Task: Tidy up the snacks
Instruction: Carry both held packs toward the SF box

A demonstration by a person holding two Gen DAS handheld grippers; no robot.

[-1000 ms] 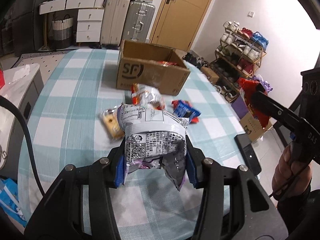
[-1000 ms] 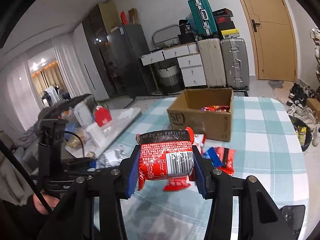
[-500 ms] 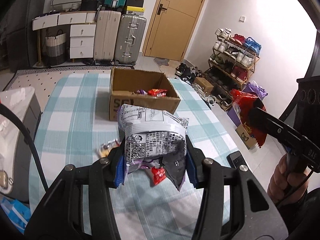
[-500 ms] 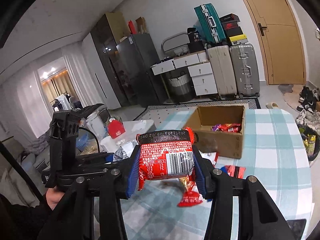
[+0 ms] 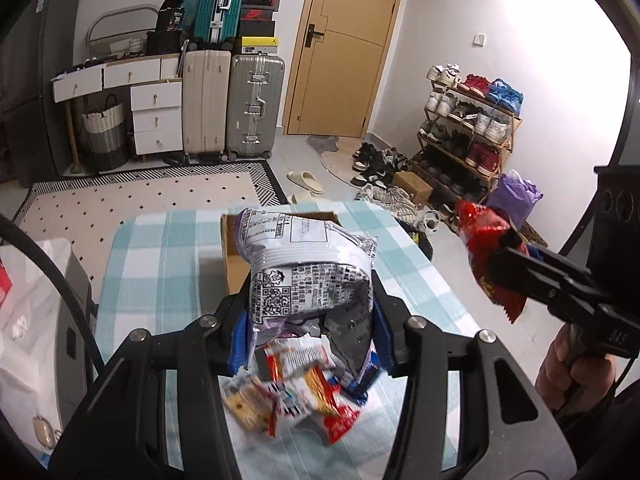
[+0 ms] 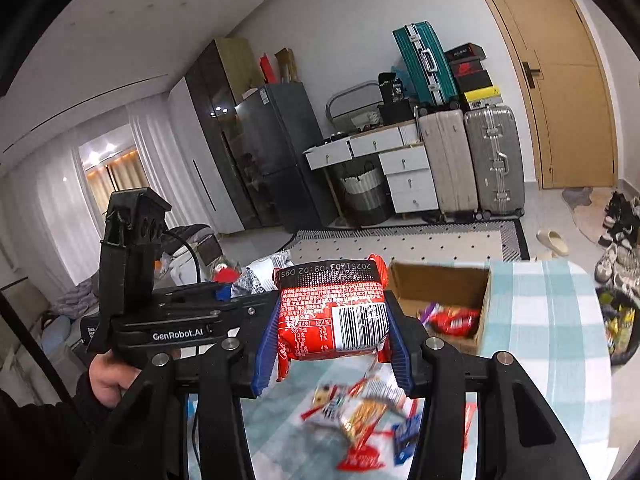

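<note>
Snacks fill both tools: the left gripper (image 5: 312, 340) is clamped on a crinkled white-and-grey foil snack bag (image 5: 308, 268) printed with black text and a QR code, and the right gripper (image 6: 332, 348) is clamped on a plump red foil snack packet (image 6: 334, 312) with a white barcode panel, its long axis lying across the blue finger pads (image 6: 267, 344). What the next move turns on is the open brown cardboard box (image 6: 440, 284): from the right gripper it sits ahead and slightly to the right, lower than the held packet, with red and purple wrappers already inside. From the left gripper the same box (image 5: 232, 256) lies straight ahead but is mostly hidden behind the white bag. Which hand is nearer is hard to judge through the fisheye views, though the right one has the clearer line to the opening. Below both tools a loose pile of small red, white and orange snack packets (image 5: 296, 384) lies blurred on the teal-and-white checked tablecloth (image 5: 160, 264), so sorting looks far from finished. Beyond the table stand silver and beige hard-shell suitcases (image 5: 232, 104), white drawers, a tan wooden door (image 5: 344, 48) and a crowded shoe rack (image 5: 468, 128).
</note>
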